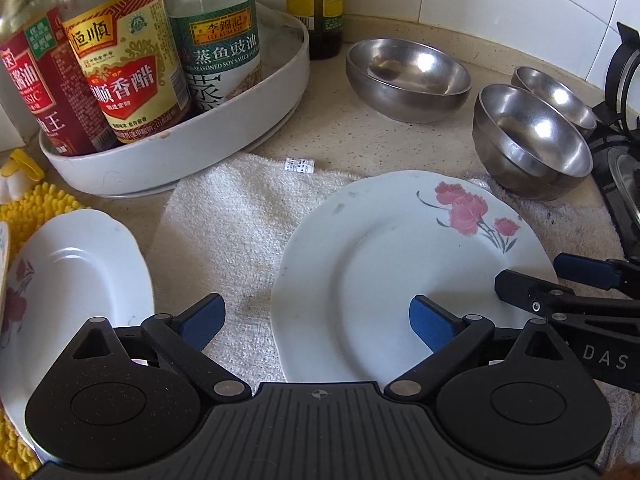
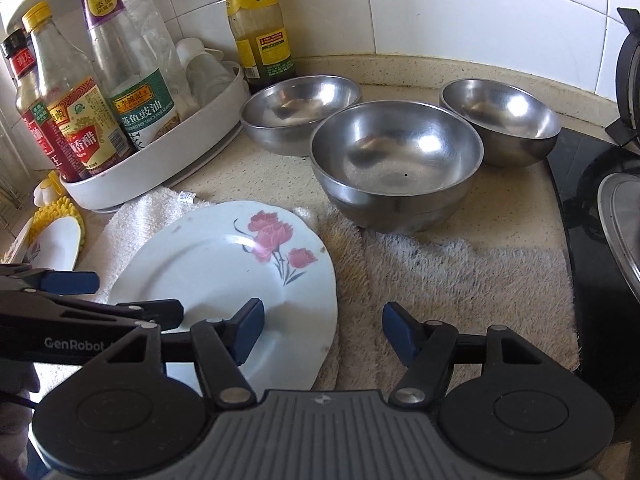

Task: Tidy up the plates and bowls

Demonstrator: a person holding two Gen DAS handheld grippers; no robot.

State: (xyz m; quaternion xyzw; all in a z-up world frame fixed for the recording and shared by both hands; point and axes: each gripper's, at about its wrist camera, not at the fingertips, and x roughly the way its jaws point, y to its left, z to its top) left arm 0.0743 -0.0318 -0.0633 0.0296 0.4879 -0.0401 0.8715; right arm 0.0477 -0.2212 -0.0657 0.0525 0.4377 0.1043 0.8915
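White china plate [image 2: 224,276] w/ pink flower print lies flat on a beige towel [image 2: 452,280], round, no real long axis; flowers sit on its far side, stems running toward the near right rim. Left gripper [image 1: 316,326]: fingers wide apart, empty, right pad over plate's near-left part. Right gripper [image 2: 323,332]: fingers apart, empty, straddling plate's right rim. 3 steel bowls [image 2: 396,160] upright beyond the plate. 2nd flowered plate [image 1: 76,280] off to the left.
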